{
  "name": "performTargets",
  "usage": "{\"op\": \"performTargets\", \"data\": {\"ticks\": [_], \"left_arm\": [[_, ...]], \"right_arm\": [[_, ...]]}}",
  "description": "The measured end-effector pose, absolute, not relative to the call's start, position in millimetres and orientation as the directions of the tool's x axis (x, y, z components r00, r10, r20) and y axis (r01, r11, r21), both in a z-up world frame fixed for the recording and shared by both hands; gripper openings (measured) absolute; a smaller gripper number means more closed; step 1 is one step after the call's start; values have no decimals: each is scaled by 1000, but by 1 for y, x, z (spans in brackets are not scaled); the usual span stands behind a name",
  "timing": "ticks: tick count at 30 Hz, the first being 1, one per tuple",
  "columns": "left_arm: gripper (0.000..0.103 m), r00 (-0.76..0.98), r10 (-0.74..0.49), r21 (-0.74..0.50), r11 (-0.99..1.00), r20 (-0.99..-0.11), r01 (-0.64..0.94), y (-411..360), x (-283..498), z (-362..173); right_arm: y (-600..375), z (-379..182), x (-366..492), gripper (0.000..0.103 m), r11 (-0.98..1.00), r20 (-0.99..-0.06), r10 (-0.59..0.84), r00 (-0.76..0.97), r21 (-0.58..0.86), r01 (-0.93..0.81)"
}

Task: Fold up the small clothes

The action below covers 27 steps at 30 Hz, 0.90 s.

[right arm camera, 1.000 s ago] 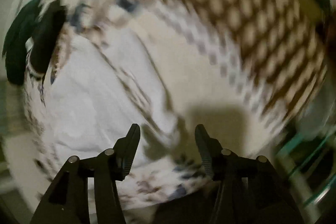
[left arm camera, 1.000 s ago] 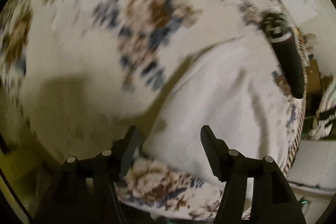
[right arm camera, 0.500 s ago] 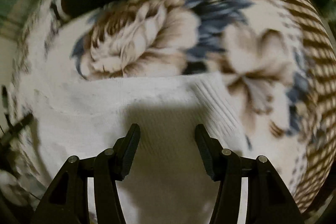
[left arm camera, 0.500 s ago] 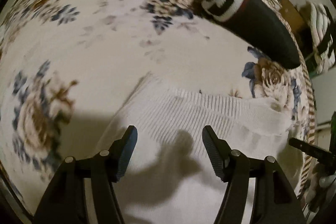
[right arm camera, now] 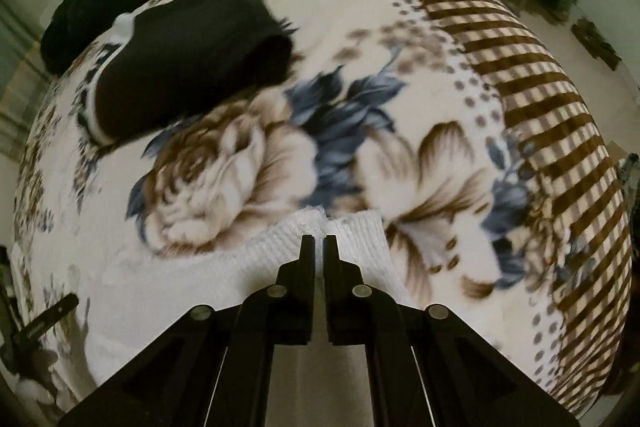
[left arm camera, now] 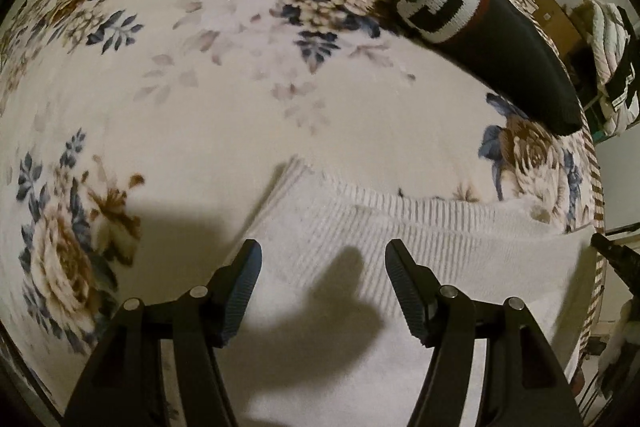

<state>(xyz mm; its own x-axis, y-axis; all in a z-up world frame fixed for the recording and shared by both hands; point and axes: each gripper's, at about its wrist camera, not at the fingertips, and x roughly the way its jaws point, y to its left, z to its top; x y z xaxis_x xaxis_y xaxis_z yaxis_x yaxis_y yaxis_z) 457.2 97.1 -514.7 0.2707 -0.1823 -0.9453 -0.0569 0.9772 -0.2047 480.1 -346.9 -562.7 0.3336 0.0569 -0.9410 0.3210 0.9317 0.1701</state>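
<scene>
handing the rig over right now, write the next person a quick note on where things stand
Right gripper: jaws have just closed, pinching the ribbed edge of the white garment.
Left gripper: open above the same garment's ribbed band, nothing between the pads.
The garment lies flat on the floral blanket. A black sock with a striped cuff lies beyond it, untouched.
Done: one corner gripped. Left: probably grip the other corner with the left, fold the garment over, then the sock.

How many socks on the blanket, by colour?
White sock: 1, pinched by the right gripper
Black sock: 1, striped cuff
Total: 2
</scene>
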Motion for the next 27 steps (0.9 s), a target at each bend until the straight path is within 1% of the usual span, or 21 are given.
{"op": "performTargets", "data": {"ticks": [3, 5, 7, 8, 9, 10, 11, 13, 16, 19, 20, 21, 22, 24, 25, 27], "left_arm": [[62, 266, -169, -190, 980, -949, -53, 95, 465, -522], [62, 253, -166, -185, 981, -953, -53, 96, 468, -525], [62, 241, -176, -196, 979, -954, -63, 98, 469, -524], [62, 249, -189, -211, 975, -950, -64, 100, 467, -518], [62, 257, -191, -213, 975, -947, -62, 102, 464, -513], [62, 266, -191, -214, 975, -945, -60, 104, 462, -507], [62, 278, -194, -218, 974, -941, -58, 106, 457, -500], [62, 282, -191, -218, 974, -940, -66, 111, 453, -496], [62, 265, -181, -210, 974, -947, -85, 118, 448, -502], [62, 238, -181, -213, 970, -954, -117, 122, 447, -514], [62, 235, -179, -211, 970, -955, -120, 123, 446, -516], [62, 231, -178, -210, 970, -957, -122, 123, 445, -518], [62, 231, -175, -207, 971, -957, -120, 122, 444, -518], [62, 233, -172, -202, 973, -957, -112, 121, 442, -517], [62, 233, -174, -202, 973, -957, -107, 120, 441, -517], [62, 228, -173, -200, 975, -958, -99, 118, 440, -518]], "right_arm": [[-354, -577, 485, 4, 925, -953, 64, 297, 168, 342], [-357, -593, 489, 5, 914, -966, 102, 239, 186, 361], [-368, -604, 489, 8, 875, -953, 231, 194, 291, 386], [-374, -604, 489, 17, 854, -940, 289, 182, 339, 394], [-385, -597, 485, 33, 828, -923, 328, 203, 384, 408], [-394, -589, 481, 40, 816, -913, 335, 235, 405, 412], [-406, -578, 475, 45, 808, -907, 324, 270, 414, 420], [-424, -569, 469, 48, 800, -906, 316, 281, 414, 434], [-435, -577, 467, 48, 810, -918, 324, 227, 393, 435], [-422, -606, 467, 48, 835, -928, 355, 109, 368, 408], [-416, -615, 466, 46, 844, -929, 361, 80, 362, 396], [-410, -620, 464, 19, 857, -935, 348, 67, 346, 381], [-407, -620, 461, 7, 876, -950, 302, 79, 309, 369], [-407, -610, 454, 7, 886, -960, 249, 129, 280, 370], [-412, -600, 449, 7, 886, -965, 207, 161, 255, 387], [-424, -586, 441, 7, 867, -964, 173, 200, 245, 433]]}}
